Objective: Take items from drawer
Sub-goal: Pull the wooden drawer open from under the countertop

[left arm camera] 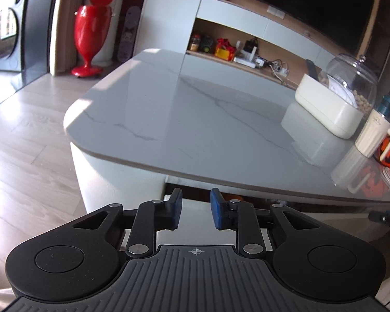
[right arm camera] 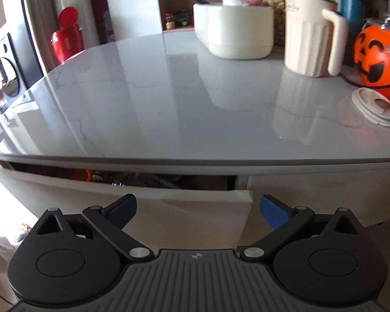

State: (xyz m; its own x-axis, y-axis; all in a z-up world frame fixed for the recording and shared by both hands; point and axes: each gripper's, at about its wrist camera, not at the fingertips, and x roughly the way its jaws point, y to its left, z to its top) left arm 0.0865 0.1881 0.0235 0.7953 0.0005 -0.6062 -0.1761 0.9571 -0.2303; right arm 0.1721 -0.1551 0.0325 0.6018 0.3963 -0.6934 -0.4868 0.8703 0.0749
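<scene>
- Both tongs are empty: our left gripper (left arm camera: pixel 195 209) shows a narrow gap between its blue pads with nothing in it, and our right gripper (right arm camera: pixel 198 211) stands wide apart, gripping nothing.
- Our task's drawer (right arm camera: pixel 169 202) sits under the table (right arm camera: pixel 169 104) top, pulled out only a crack; the right gripper's pads flank its front panel, just short of it, at 12 o'clock.
- Inside the gap we make out something orange (right arm camera: pixel 87 175) and dark clutter, too shadowed to name.
- We judge the step in hand is opening the drawer further, since the slot looks too slim to reach into.
- To do it well, we hook the panel's top edge and pull straight toward us, keeping both tongs below the table's overhang.
- At 2 o'clock the pumpkin bucket (right arm camera: pixel 377 62) and cream jug (right arm camera: pixel 309 36) stand well clear.
</scene>
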